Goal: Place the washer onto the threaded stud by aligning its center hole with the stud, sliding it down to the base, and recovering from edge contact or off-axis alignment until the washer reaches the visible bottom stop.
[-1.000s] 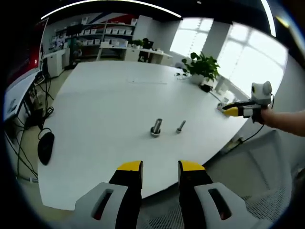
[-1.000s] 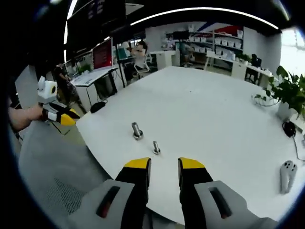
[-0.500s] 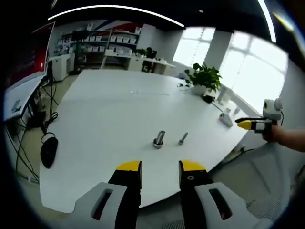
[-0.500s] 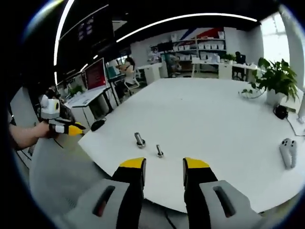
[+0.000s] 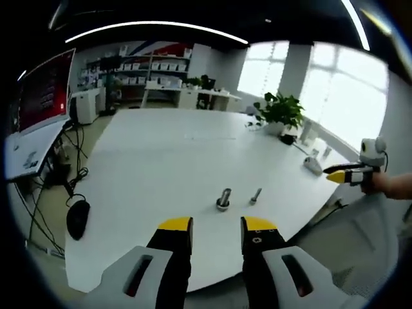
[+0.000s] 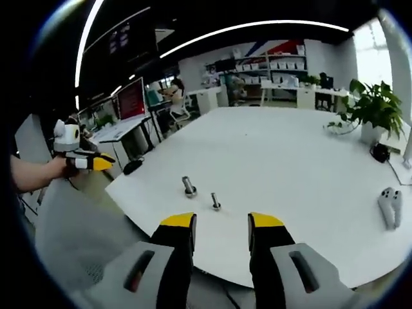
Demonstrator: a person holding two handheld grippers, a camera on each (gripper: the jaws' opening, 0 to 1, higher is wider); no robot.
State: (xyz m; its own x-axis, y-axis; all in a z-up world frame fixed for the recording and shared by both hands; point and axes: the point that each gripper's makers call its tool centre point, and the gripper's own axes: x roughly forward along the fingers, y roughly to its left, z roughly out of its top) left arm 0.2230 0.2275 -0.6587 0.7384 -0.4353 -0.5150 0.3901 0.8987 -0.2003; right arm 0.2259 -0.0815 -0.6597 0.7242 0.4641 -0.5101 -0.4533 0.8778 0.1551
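Note:
A thick threaded stud (image 5: 223,199) stands upright on the white table (image 5: 161,161), on a wider ring-like base. A thinner screw (image 5: 255,196) stands just to its right. The same stud (image 6: 188,187) and screw (image 6: 215,202) appear in the right gripper view. I cannot make out a separate washer. My left gripper (image 5: 217,225) hovers off the table's near edge, open and empty. My right gripper (image 6: 222,222) is likewise open and empty, short of the table edge. The right gripper (image 5: 344,175) and the left gripper (image 6: 84,161) each show in the other view, hand-held and off the table.
A black mouse (image 5: 78,218) lies at the table's left edge. A white controller (image 6: 391,206) rests at the right side, with a potted plant (image 6: 373,109) behind it. A grey mesh chair back (image 6: 84,238) is close below the table edge. Desks and shelves stand further off.
Both cameras have shifted a little with the hands, so the stud and screw sit slightly elsewhere in each picture. Neither has moved on the table. Both sets of jaws stay open.

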